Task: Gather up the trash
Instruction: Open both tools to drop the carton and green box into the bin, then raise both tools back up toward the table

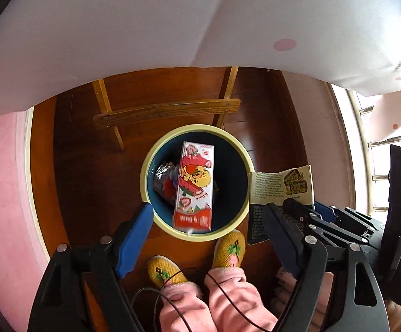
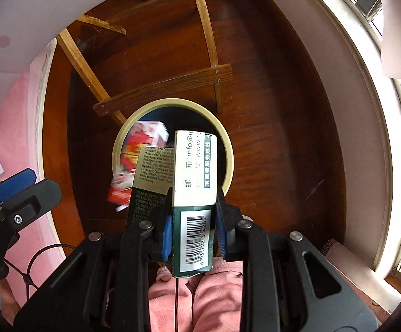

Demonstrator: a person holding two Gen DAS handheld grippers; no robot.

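Clamped between the blue pads of the right gripper (image 2: 193, 235), a green and cream snack box (image 2: 194, 193) with a barcode stood up on end. Its top leaned out over the near rim of the round bin (image 1: 197, 238), which sat on the brown wooden floor (image 1: 89, 166). The jaws were shut tight on the box's two narrow sides.

Inside the bin a red and white strawberry milk carton (image 1: 194, 188) lay tilted against the inner wall, with a shiny dark wrapper (image 1: 163, 179) beside it.

The left gripper (image 1: 208, 232) hung above the bin's near edge with its jaws wide apart and nothing in them.

Just on the near side of the bin stood the person's yellow slippers (image 1: 229, 249) and pink trousers (image 1: 214, 298). Beyond the bin were the wooden legs (image 1: 167, 112) of a bench.

To do this step well, I think the box should be moved fully over the middle of the bin before the jaws let go. Dropped too early, it could hit the rim and fall on the floor.
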